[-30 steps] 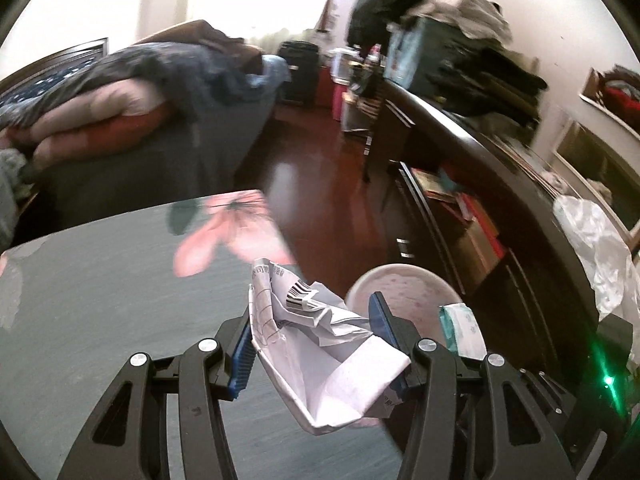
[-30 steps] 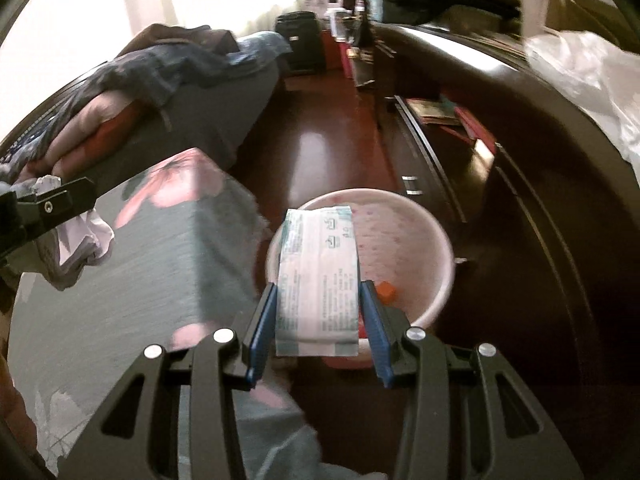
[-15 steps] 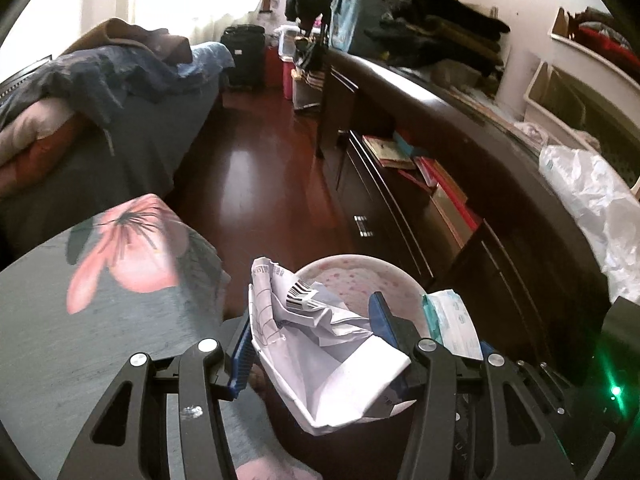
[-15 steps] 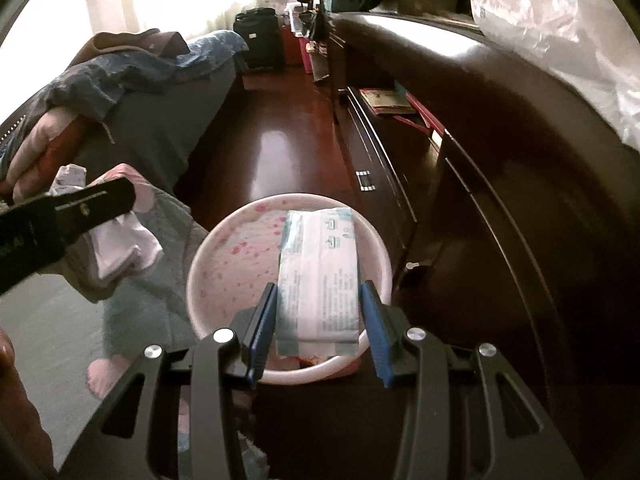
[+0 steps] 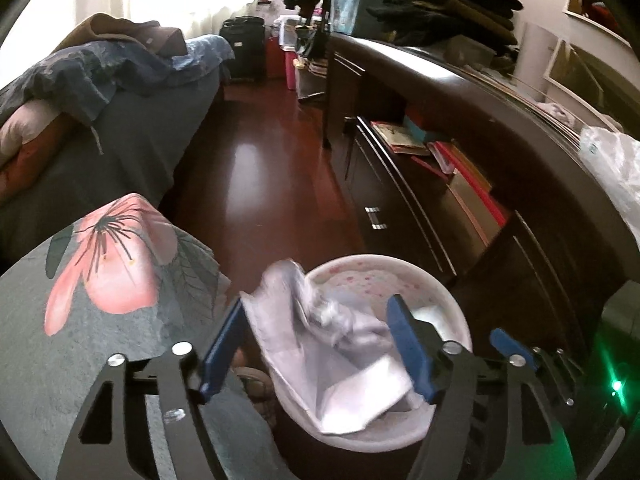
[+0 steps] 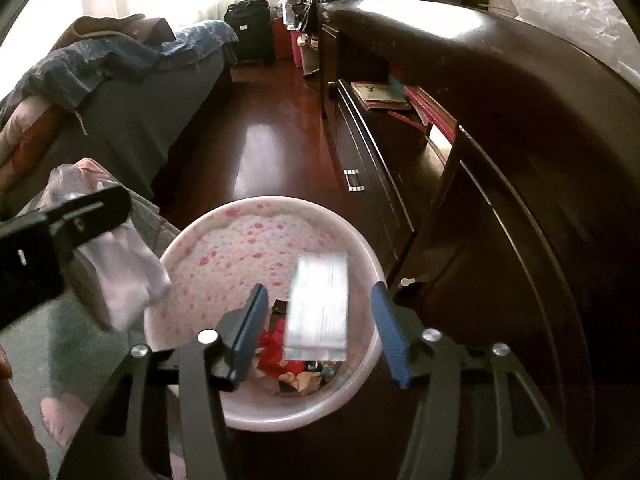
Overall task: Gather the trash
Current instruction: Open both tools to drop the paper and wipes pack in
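Crumpled paper [image 5: 340, 344] blurred between spread blue pads of left claw [image 5: 320, 344], over near rim of pink-speckled bin [image 6: 256, 216]; jaws just opening, pads off paper. Tissue pack [image 6: 318, 306] blurred, loose between wide pads of right claw [image 6: 318, 330], above bin interior; jaws just opening too. Red scraps [image 6: 276, 350] at bin bottom. Bin on dark floor [image 6: 256, 136] beside dark cabinet [image 6: 500, 160].

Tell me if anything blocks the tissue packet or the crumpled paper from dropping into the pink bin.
Nothing visible does. The tissue packet hangs free between the right gripper's just-opened jaws, directly above the pink bin. The crumpled paper, between the left gripper's just-opened jaws, sits over the bin's near rim, so it may clip it.
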